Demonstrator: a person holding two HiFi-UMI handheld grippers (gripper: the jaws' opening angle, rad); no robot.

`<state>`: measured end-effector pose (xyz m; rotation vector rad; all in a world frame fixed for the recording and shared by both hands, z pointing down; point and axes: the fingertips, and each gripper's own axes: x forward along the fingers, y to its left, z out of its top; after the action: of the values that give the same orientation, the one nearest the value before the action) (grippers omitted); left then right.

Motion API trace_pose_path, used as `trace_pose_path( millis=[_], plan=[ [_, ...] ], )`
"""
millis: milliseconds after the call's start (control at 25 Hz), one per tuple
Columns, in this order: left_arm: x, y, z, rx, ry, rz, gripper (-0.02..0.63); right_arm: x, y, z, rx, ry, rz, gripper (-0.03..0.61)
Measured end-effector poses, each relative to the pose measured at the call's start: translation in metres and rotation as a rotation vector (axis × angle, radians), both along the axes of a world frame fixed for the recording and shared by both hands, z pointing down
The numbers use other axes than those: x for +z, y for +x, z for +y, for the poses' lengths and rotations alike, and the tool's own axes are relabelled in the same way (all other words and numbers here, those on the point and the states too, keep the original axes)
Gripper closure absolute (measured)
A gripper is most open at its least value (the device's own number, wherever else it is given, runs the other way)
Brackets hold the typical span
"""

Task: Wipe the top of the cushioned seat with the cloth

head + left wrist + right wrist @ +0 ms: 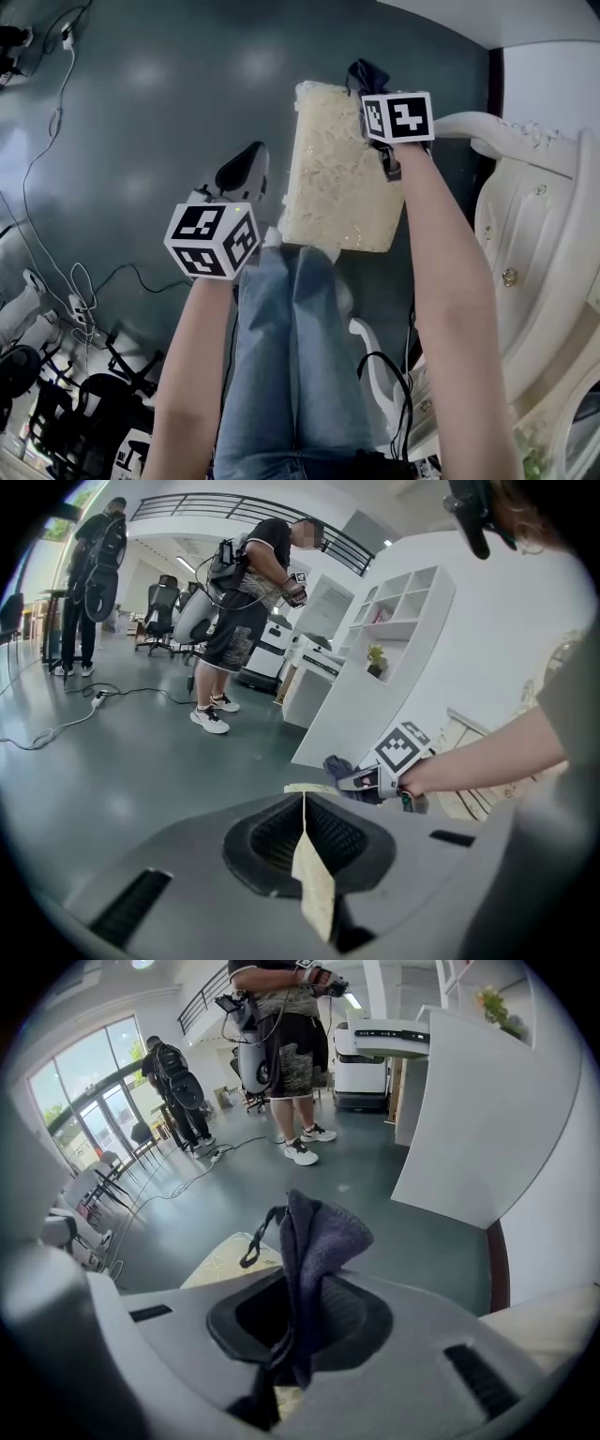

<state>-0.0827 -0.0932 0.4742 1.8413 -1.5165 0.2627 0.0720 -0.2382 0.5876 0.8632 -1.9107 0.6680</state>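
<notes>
The cream patterned seat cushion (337,178) shows in the head view just beyond my knees, over the grey floor. My left gripper (272,197) is at its left edge. In the left gripper view a thin cream edge of the cushion (314,888) stands pinched between the shut jaws of that gripper (305,841). My right gripper (380,141) is at the cushion's far right corner, shut on a dark purple-grey cloth (366,75). The cloth (314,1241) rises bunched from the jaws in the right gripper view, with the cushion (225,1258) below and to the left.
An ornate white chair frame (534,216) stands close on the right. Cables (56,122) and office chair bases (56,412) lie on the floor at left. A white shelf unit (375,667) and standing people (239,621) are farther off.
</notes>
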Motion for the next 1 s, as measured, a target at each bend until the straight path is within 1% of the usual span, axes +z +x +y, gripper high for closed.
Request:
trace_pose_path(
  millis=[80, 240, 320, 680, 880, 1000],
  plan=[
    [0.000, -0.002, -0.001, -0.010, 0.004, 0.003, 0.609, 0.002, -0.003, 0.001, -0.043, -0.015, 0.000, 0.541],
    [0.004, 0.001, -0.003, -0.027, 0.004, 0.013, 0.609, 0.006, -0.007, 0.003, -0.162, -0.063, -0.004, 0.541],
    [0.006, 0.002, -0.004, -0.030, 0.002, 0.014, 0.608, 0.008, -0.009, 0.004, -0.222, -0.062, 0.011, 0.541],
    [0.008, -0.004, 0.002, -0.043, -0.004, 0.007, 0.609, 0.007, -0.020, 0.012, -0.457, 0.022, 0.102, 0.541],
    [0.008, -0.004, 0.004, -0.040, -0.005, 0.007, 0.609, 0.005, -0.029, 0.023, -0.588, 0.084, 0.118, 0.541],
    [0.008, -0.004, 0.006, -0.032, -0.005, 0.003, 0.609, 0.004, -0.031, 0.029, -0.635, 0.117, 0.116, 0.541]
  ],
)
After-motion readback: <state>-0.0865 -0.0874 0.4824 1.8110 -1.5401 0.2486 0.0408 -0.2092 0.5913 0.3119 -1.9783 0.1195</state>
